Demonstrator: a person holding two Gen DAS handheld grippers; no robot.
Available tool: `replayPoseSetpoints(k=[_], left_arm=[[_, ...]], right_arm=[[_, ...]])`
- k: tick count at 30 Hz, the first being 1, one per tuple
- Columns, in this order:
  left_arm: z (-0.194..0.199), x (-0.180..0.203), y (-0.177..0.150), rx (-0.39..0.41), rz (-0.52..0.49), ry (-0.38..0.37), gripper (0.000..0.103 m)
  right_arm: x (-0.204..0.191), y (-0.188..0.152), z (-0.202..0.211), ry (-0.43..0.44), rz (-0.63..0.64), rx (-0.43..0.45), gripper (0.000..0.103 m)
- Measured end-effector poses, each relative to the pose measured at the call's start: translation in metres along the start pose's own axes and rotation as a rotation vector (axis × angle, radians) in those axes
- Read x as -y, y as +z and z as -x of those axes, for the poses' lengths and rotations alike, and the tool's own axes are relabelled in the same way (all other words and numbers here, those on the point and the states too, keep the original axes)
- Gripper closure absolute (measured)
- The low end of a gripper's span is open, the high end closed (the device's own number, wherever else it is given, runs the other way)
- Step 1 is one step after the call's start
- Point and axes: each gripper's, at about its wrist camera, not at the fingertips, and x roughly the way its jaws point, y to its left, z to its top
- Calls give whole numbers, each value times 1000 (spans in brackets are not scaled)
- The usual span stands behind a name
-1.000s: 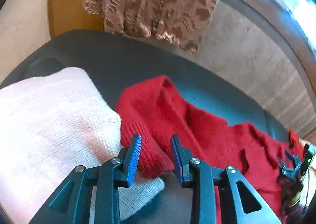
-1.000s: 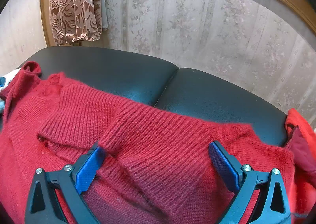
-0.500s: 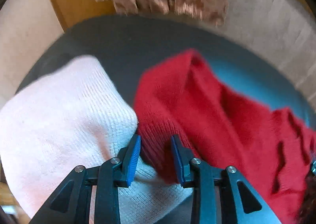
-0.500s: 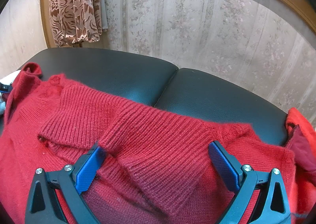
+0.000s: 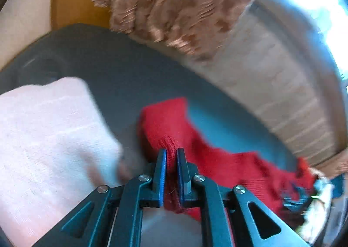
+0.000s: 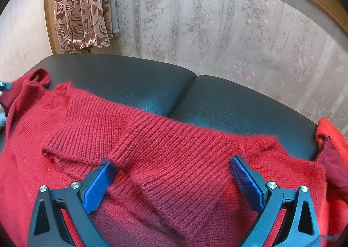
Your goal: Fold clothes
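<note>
A red knitted sweater [image 6: 152,138] lies spread on a black leather seat [image 6: 228,103]. Its ribbed part lies folded over the body, right in front of my right gripper [image 6: 171,170], which is wide open and empty above it. In the left wrist view my left gripper [image 5: 171,155] is shut on the ribbed cuff of the red sweater's sleeve [image 5: 167,125], and the sleeve [image 5: 228,164] runs off to the right.
A folded pale pink knit [image 5: 43,138] lies at the left of the seat. A brown patterned curtain [image 6: 82,7] hangs at the back left by the wallpapered wall [image 6: 217,29]. Another red garment [image 6: 332,151] lies at the right edge.
My left gripper has closed on the sleeve cuff and pulled it away from the pink knit. The right gripper has stayed still and open.
</note>
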Motion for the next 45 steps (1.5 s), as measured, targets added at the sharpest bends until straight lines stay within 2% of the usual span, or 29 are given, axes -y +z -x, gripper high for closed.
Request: replayPoseSetpoints(k=[5,7,14,17,19,21,23,27,29,33,35,36,40,43,45], left_arm=[[25,38,11,50,18,-224,95],[29,66,19,66,1,-313,95],[56,190,7,60,-102,-615,95],[50,240,-9,0,-138,-713,94],[26,270,-26,-119,-160,-749,89],[-3,286,-41,-211,-161,-685,84],[-26,280,-49,-227,-120,-626,82],[-41,225,-59,-144,-12,-529,76],[-51,189,-70,-131,48,-452,75],[-65,119,-109,-174,152,-360,75],[-69,99,-126,-183,150,-319,75],[-71,88,-136,-194,168,-325,75],[-74,65,-163,-210,211,-358,75],[-65,67,-176,-184,159,-368,75],[-58,76,-184,-173,76,-352,75]], right_arm=[[1,0,0,4,0,0,0],[2,0,0,6,0,-1,0],[4,1,0,18,-5,2,0],[7,1,1,32,-14,6,0],[8,1,1,44,-23,9,0],[9,1,1,54,-31,10,0],[10,1,1,58,-34,9,0],[11,1,0,67,-39,8,0],[13,2,0,80,-47,7,0],[19,2,5,116,-28,-38,0],[25,-4,13,94,-9,-80,0],[33,-9,21,108,-28,-93,0],[71,-41,59,273,-217,-117,0],[88,-70,87,360,-345,-101,0],[96,-89,106,456,-450,-73,0]])
